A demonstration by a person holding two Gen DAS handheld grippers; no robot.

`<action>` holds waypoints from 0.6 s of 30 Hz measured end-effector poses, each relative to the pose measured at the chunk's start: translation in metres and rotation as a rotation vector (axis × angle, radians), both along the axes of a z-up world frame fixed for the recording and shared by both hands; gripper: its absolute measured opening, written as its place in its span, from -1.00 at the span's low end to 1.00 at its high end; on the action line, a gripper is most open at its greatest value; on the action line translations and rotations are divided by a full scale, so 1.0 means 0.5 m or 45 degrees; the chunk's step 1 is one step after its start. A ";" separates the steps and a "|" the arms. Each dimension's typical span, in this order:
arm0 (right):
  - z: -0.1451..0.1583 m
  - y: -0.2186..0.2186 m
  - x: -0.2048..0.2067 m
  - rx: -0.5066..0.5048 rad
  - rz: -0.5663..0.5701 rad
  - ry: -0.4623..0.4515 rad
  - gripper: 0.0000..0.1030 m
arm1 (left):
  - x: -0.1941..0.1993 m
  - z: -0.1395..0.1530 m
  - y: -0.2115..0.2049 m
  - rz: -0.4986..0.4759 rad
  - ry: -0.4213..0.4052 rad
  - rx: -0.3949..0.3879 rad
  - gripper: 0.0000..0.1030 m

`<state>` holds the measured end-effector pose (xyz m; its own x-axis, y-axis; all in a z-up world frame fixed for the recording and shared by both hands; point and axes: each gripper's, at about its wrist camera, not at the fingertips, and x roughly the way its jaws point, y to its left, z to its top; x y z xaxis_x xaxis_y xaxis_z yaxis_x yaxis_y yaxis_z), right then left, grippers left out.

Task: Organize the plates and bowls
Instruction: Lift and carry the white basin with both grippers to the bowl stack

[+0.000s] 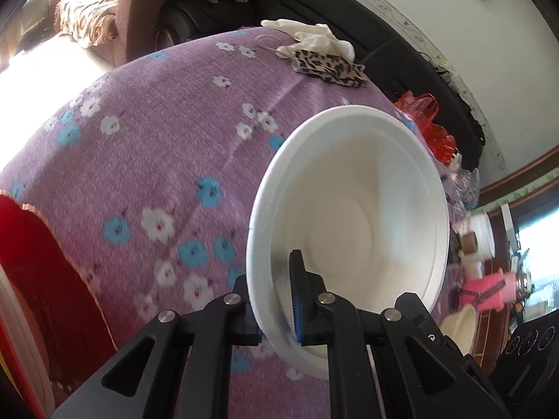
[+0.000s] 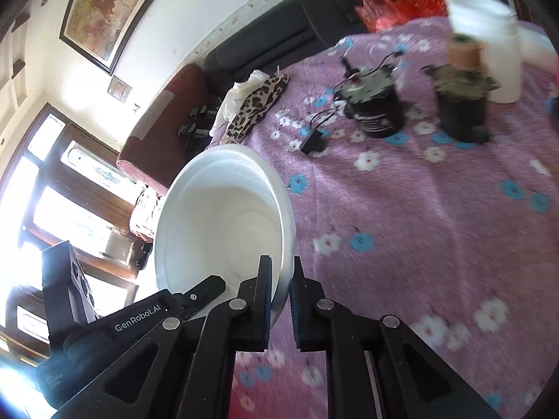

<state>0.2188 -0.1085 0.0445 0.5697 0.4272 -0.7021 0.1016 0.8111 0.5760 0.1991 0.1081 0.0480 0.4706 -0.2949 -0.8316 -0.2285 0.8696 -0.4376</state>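
In the left wrist view, my left gripper is shut on the rim of a white foam bowl, held tilted above the purple floral tablecloth. In the right wrist view, my right gripper is shut on the rim of another white foam bowl, held tilted above the same cloth; the left gripper's body shows at lower left. A stack of red and white plates sits at the left edge of the left wrist view.
A leopard-print cloth and white gloves lie at the table's far edge. Two black jars, a white container and a red plastic bag stand on the far right. A dark sofa lies behind.
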 end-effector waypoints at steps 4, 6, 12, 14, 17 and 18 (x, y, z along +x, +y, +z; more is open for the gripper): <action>0.016 -0.025 -0.068 -0.018 -0.029 -0.024 -0.78 | -0.056 0.002 -0.026 -0.066 -0.030 -0.008 -0.78; 0.015 -0.041 -0.098 0.008 -0.047 -0.014 -0.78 | -0.083 0.000 -0.039 -0.096 -0.044 -0.005 -0.78; -0.006 -0.090 -0.178 0.081 -0.102 0.040 -0.79 | -0.148 -0.016 -0.081 -0.174 -0.032 0.021 -0.78; -0.016 -0.105 -0.197 0.110 -0.121 0.058 -0.80 | -0.164 -0.025 -0.090 -0.196 -0.020 0.028 -0.78; -0.031 -0.119 -0.229 0.132 -0.140 0.075 -0.80 | -0.191 -0.035 -0.100 -0.229 -0.013 0.041 -0.79; -0.033 -0.121 -0.239 0.132 -0.142 0.077 -0.80 | -0.200 -0.035 -0.103 -0.239 -0.015 0.047 -0.78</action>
<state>0.0992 -0.1688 0.0279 0.5760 0.4351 -0.6920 0.2248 0.7296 0.6459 0.0993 0.0568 0.0304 0.4200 -0.3476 -0.8383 -0.0560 0.9120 -0.4062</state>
